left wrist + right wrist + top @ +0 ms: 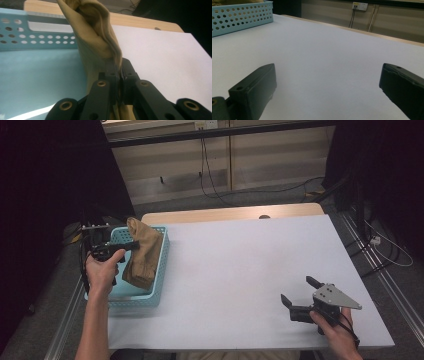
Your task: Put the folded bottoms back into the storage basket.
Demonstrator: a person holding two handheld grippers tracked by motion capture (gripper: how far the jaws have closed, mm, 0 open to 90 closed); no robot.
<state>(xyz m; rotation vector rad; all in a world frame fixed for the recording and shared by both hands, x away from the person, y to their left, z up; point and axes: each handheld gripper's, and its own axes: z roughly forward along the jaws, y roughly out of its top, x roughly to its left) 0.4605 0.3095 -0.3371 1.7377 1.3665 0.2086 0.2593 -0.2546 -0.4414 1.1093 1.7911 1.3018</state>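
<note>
Over the blue basket (161,270) at the table's (250,265) left edge, the left claw (131,245) is clamped on the tan cloth (144,254), which hangs lengthwise downward; the right claw (299,292), jaws apart, rests well away.

High view: fixed above the person's edge of the counter (240,255), facing forward and down; takes in the whole white top, floor and far wall beyond.

Left gripper view: rides low over the blue basket (37,37), very close, looking along its own jaws across the tan cloth (97,40) toward the counter's far wooden edge.

Right gripper view: sits just above the counter surface, near its front right, looking across the bare top toward the far wall.

Shared: basket, cloth and white top appear in all three.
</note>
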